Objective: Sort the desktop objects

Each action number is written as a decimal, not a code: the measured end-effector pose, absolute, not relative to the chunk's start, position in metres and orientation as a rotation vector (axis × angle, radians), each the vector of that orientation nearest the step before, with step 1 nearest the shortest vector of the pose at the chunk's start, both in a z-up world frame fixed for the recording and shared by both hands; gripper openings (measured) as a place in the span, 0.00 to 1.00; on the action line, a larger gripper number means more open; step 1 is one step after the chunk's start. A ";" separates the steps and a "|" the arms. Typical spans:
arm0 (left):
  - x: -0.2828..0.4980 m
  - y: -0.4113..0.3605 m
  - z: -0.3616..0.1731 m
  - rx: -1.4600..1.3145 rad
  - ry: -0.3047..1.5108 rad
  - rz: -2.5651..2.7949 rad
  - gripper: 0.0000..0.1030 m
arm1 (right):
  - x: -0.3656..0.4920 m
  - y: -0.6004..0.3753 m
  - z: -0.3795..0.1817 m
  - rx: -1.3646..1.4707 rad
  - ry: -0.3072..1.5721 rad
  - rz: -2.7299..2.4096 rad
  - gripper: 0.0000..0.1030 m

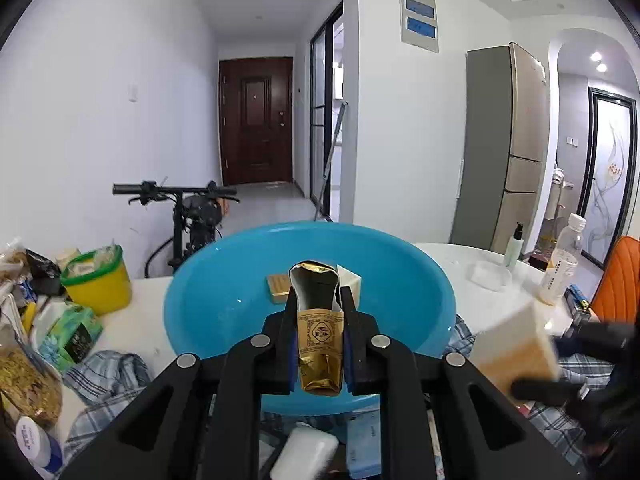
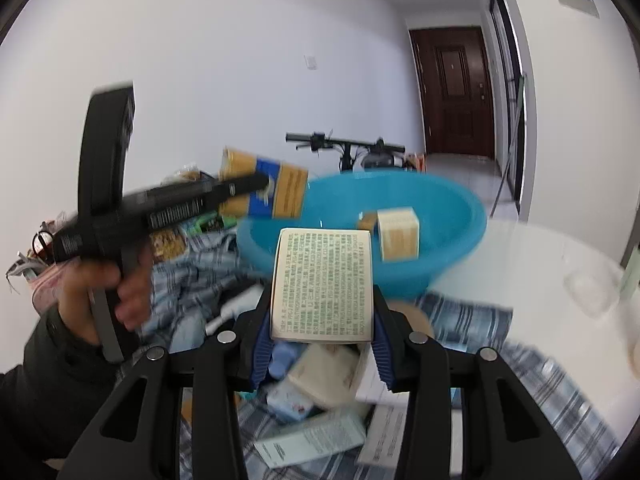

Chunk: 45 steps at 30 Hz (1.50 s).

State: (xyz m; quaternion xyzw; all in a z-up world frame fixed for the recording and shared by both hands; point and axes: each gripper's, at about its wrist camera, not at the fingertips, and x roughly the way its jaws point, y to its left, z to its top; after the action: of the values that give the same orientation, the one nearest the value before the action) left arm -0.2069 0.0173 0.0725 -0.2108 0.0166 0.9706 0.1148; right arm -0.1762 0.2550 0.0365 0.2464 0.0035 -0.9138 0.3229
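Observation:
My left gripper [image 1: 319, 308] is shut on a gold foil packet [image 1: 319, 332] and holds it over the near rim of the blue basin [image 1: 224, 304]. In the basin lie a small gold box [image 1: 278, 287] and a white carton [image 1: 352, 280]. My right gripper [image 2: 323, 312] is shut on a white carton with printed text [image 2: 323, 284], held in front of the blue basin [image 2: 452, 256]. The left gripper with its packet [image 2: 264, 194] shows blurred at the basin's left in the right wrist view. The right gripper's carton [image 1: 516, 344] shows blurred at the right in the left wrist view.
Several cartons and packets [image 2: 316, 420] lie on a plaid cloth [image 1: 108, 372] below the grippers. A yellow tub with a green rim [image 1: 98, 280] and snack bags [image 1: 24, 380] stand left. A bottle [image 1: 562, 260], a pump bottle [image 1: 514, 246] and an orange chair [image 1: 620, 280] stand right.

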 end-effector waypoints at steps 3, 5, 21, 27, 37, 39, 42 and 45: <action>-0.206 0.010 0.074 -0.621 0.026 2.851 0.17 | -0.181 0.248 0.058 0.604 0.036 -2.420 0.40; -0.207 0.004 0.074 -0.631 0.021 2.868 0.17 | -0.186 0.242 0.072 0.576 0.035 -2.425 0.40; -0.222 -0.048 0.068 -0.657 -0.108 2.931 0.17 | -0.270 0.185 0.088 0.618 0.058 -2.494 0.40; -0.222 -0.036 0.059 -0.649 -0.055 2.939 0.17 | -0.280 0.180 0.058 0.659 0.066 -2.520 0.40; -0.220 -0.020 0.053 -0.645 -0.030 2.914 0.17 | -0.279 0.187 0.042 0.684 0.059 -2.559 0.40; -0.218 -0.020 0.055 -0.637 -0.046 2.913 0.17 | -0.278 0.190 0.042 0.679 0.052 -2.567 0.41; -0.216 -0.023 0.057 -0.622 -0.080 2.902 0.17 | -0.276 0.191 0.039 0.685 0.052 -2.568 0.41; -0.214 -0.023 0.059 -0.615 -0.073 2.907 0.17 | -0.277 0.191 0.037 0.693 0.053 -2.567 0.41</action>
State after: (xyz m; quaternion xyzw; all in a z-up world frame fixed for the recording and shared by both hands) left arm -0.2142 -0.0231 0.0585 -0.2062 -0.0246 0.9746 0.0844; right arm -0.2770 0.1911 0.0372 0.2530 0.0195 -0.9374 0.2386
